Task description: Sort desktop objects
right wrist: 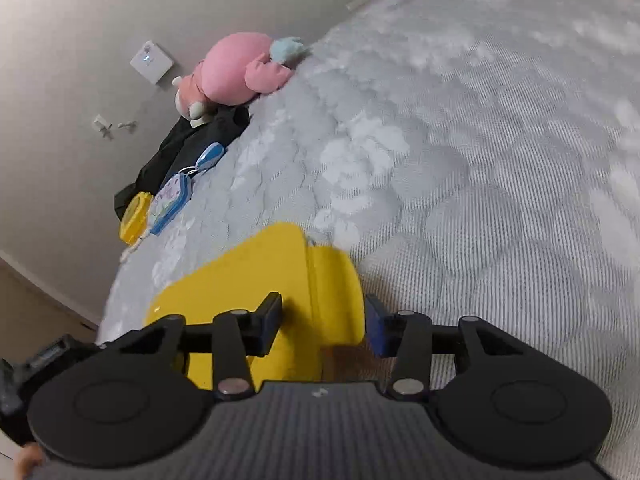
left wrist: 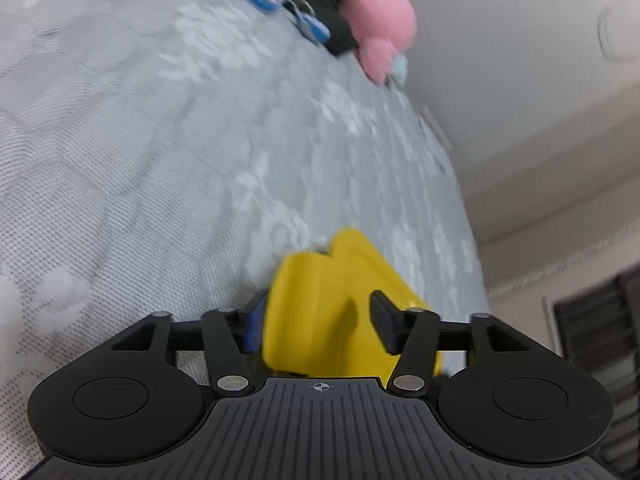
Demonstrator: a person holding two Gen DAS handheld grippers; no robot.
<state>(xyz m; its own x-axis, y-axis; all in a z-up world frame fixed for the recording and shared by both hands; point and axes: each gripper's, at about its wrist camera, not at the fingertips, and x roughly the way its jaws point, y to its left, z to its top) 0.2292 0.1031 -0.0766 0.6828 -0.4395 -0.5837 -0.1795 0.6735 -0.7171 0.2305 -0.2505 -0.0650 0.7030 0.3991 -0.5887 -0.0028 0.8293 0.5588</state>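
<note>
On top of a grey quilted mattress (right wrist: 460, 128) everything is sitting, so that's serving as the desktop. Pink plush toy (right wrist: 236, 68) is lying at the far edge by the wall, partly on black fabric (right wrist: 188, 148). Yellow plastic tray (right wrist: 256, 276) is being held just over the near part of the mattress, both grippers working it from opposite ends, probably to keep it level. Left gripper (left wrist: 316, 320) is looking clenched on the tray wall, one pad inside, one outside. Right gripper (right wrist: 322, 320) is straddling the other end with a visible gap at its right pad, so can't tell if it's gripping. Blue-framed card pouch (right wrist: 170, 200), small round yellow case (right wrist: 136, 218) and blue keychain tag (right wrist: 210, 156) are sitting in a row by the fabric, well apart from the tray, likely the things to sort.
</note>
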